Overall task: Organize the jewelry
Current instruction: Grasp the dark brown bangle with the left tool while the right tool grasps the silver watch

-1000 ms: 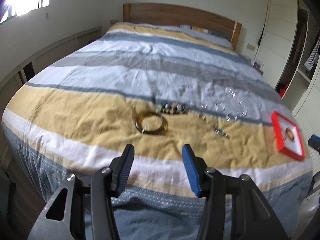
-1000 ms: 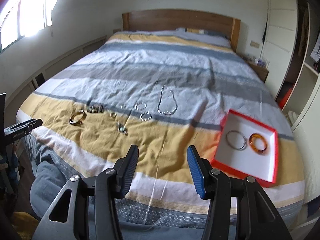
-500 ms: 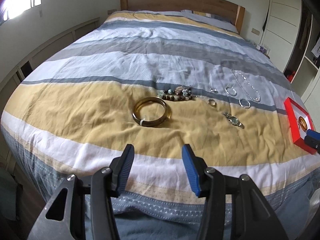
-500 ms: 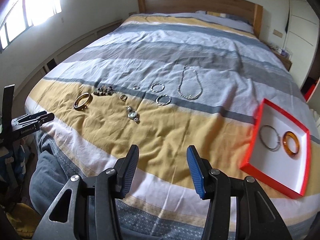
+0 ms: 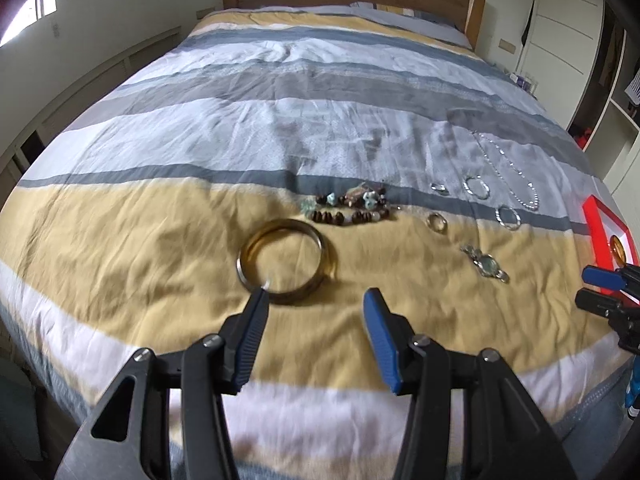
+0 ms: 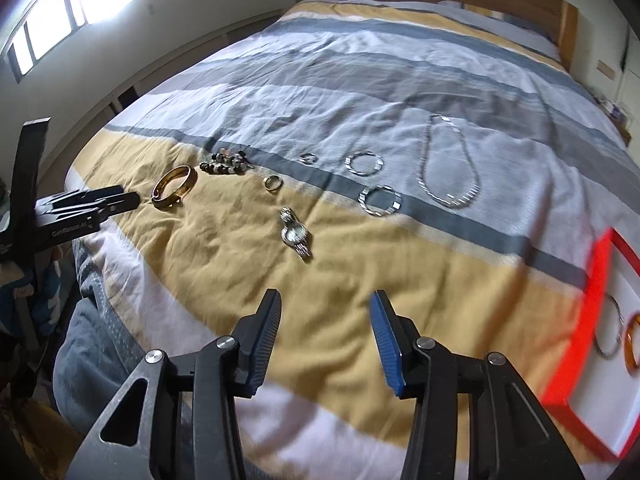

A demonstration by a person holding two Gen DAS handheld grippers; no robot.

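Two grippers hang over the striped bed (image 5: pixel 280 128), and we have most of the jewelry yet to move. At the far right sits the red tray (image 6: pixel 596 280), already holding a silver hoop (image 6: pixel 610 332) and an orange bangle (image 6: pixel 632 344). Largest of the loose pieces is the chain necklace (image 6: pixel 448 164) on the white stripe, then the brown bangle (image 5: pixel 286 266) on the yellow band at the left, the beaded bracelet (image 5: pixel 352 206) just beyond it, two silver bracelets (image 6: pixel 363 163), the watch (image 6: pixel 295 233), and the small rings (image 6: pixel 273 182).

Our left gripper (image 5: pixel 316 324) stands with jaws wide apart and empty, its left fingertip (image 5: pixel 256 308) in line with the bangle's near rim (touching or not, we cannot tell). We judge the bangle is the piece in hand: we should straddle one side of its rim, not the whole ring, and close gently so it does not skid on the soft cover.

Our right gripper (image 6: pixel 326 320) is also parted and empty, its jaws having just been closing slightly, nearest the watch.
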